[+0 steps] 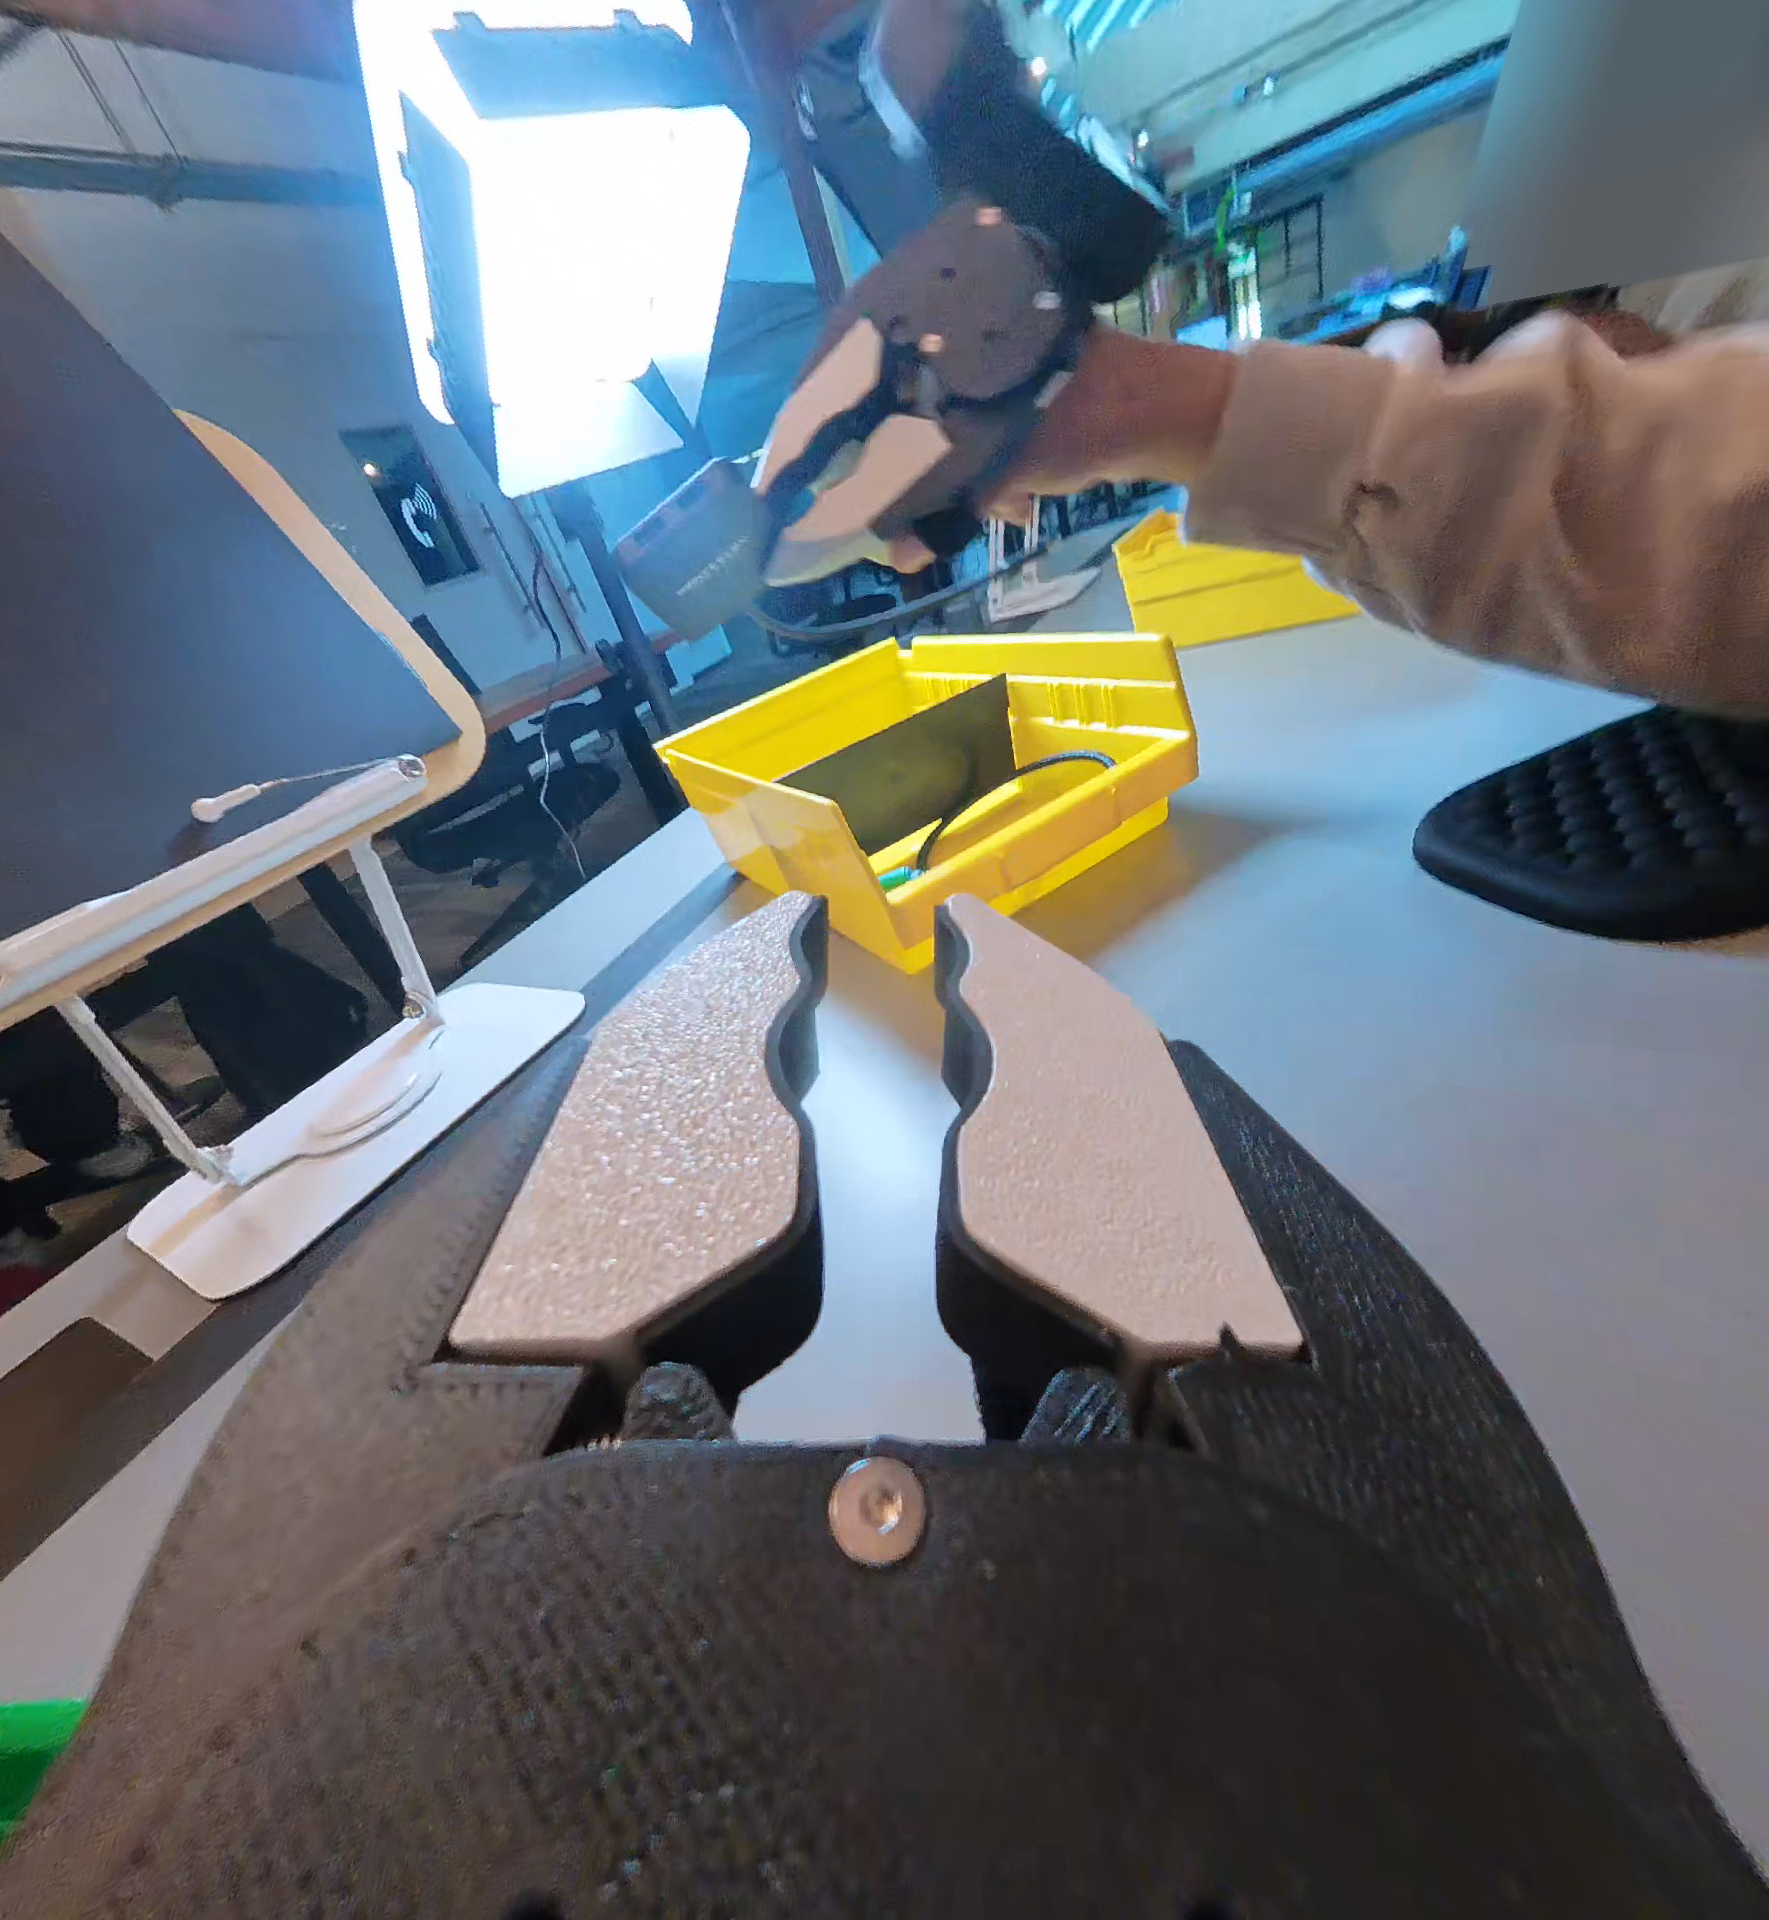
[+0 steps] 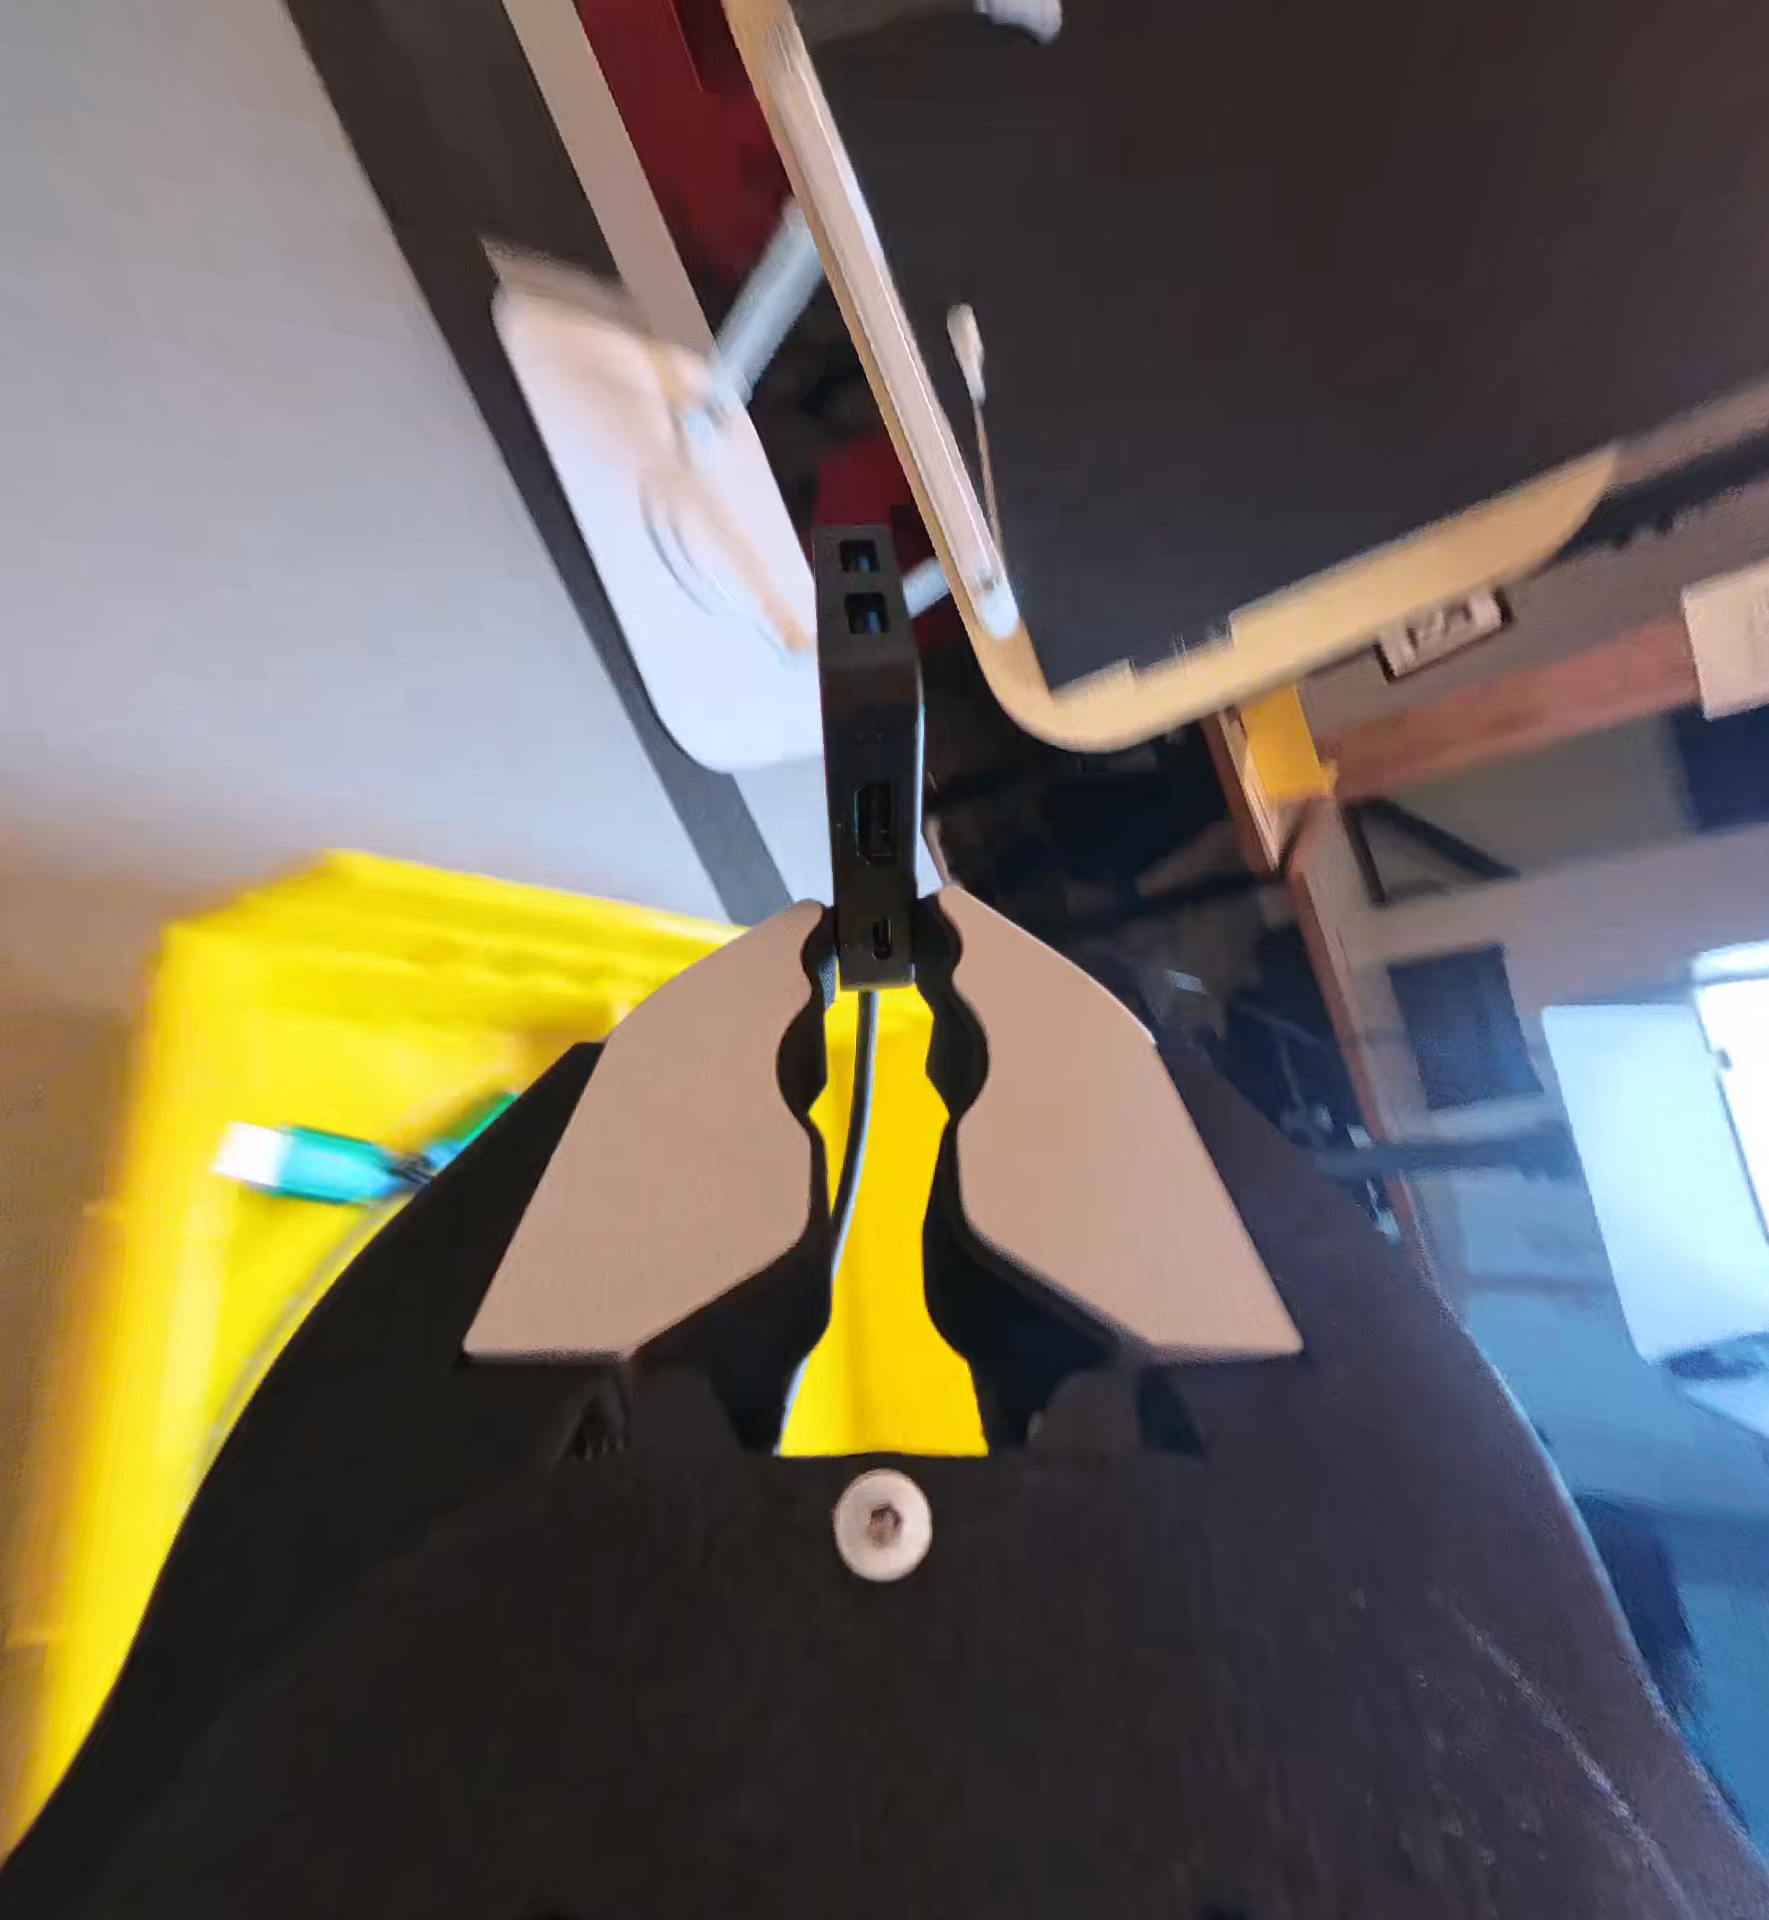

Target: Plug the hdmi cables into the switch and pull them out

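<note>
My right gripper point(image 2: 878, 914) is shut on the near end of a small black switch box point(image 2: 869, 727) with several ports along its edge. It holds the box in the air above a yellow bin point(image 2: 340, 1039). A thin cable point(image 2: 852, 1122) hangs from the box down between the fingers. A teal plug point(image 2: 308, 1158) lies in the bin. In the left wrist view the right gripper point(image 1: 807, 520) and the switch point(image 1: 688, 556) are raised above the bin point(image 1: 1067, 821). My left gripper point(image 1: 880, 925) is open and empty, low over the grey table point(image 1: 1379, 1143), just short of the bin.
A dark board on a white stand point(image 1: 340, 1122) is at the table's left edge. A black mesh pad point(image 1: 1649, 821) lies at the right. A second yellow bin point(image 1: 1223, 592) sits farther back. A person's sleeve point(image 1: 1534, 520) reaches in from the right. Left tips to right tips: about 30 cm. The teal plug point(image 2: 308, 1158) lies some 15 cm from my right tips, 30 cm from my left tips.
</note>
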Tool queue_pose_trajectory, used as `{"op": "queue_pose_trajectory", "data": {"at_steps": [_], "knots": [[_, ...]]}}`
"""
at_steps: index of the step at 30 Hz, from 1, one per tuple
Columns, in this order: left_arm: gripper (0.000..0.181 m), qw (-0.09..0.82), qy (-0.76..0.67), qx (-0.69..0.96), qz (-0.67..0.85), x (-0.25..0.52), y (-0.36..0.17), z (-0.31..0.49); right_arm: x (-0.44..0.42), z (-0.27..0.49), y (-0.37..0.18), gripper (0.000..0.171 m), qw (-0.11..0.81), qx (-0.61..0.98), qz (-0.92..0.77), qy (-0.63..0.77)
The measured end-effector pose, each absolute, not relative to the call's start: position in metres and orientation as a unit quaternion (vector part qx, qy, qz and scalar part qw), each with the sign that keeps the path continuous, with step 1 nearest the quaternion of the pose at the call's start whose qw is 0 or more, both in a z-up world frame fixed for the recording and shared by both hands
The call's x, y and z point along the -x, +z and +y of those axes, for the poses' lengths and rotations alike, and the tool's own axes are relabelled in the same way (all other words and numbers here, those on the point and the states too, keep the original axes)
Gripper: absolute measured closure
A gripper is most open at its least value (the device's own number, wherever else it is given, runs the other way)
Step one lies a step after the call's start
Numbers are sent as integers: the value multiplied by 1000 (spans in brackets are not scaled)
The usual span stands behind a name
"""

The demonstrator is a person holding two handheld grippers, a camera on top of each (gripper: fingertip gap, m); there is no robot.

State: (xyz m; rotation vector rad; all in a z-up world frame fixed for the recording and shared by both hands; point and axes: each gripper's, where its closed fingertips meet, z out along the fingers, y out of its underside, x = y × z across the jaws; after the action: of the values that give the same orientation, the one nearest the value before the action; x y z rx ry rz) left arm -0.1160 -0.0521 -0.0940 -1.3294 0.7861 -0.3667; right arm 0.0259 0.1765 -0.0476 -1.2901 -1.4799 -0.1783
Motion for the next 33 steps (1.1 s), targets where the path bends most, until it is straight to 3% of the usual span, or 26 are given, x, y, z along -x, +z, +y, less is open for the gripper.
{"op": "queue_pose_trajectory", "data": {"at_steps": [4, 9, 12, 16, 25, 33], "knots": [[163, 684, -143, 606, 380, 106, -107, -51, -80, 271, -86, 156, 463, 621, -612, -157], [160, 672, -158, 617, 378, 103, -112, -51, -114, 320, -144, 157, 386, 705, -580, -135], [155, 667, -167, 630, 360, 108, -113, -47, -116, 329, -150, 151, 389, 733, -548, -100], [154, 666, -169, 634, 355, 111, -114, -46, -103, 324, -112, 145, 448, 733, -511, -20], [154, 660, -162, 646, 348, 111, -117, -43, -67, 201, -24, 141, 551, 641, -490, 216], [154, 675, -109, 667, 295, 147, -102, -30, -45, 29, -47, 142, 508, 586, -463, 430]]}}
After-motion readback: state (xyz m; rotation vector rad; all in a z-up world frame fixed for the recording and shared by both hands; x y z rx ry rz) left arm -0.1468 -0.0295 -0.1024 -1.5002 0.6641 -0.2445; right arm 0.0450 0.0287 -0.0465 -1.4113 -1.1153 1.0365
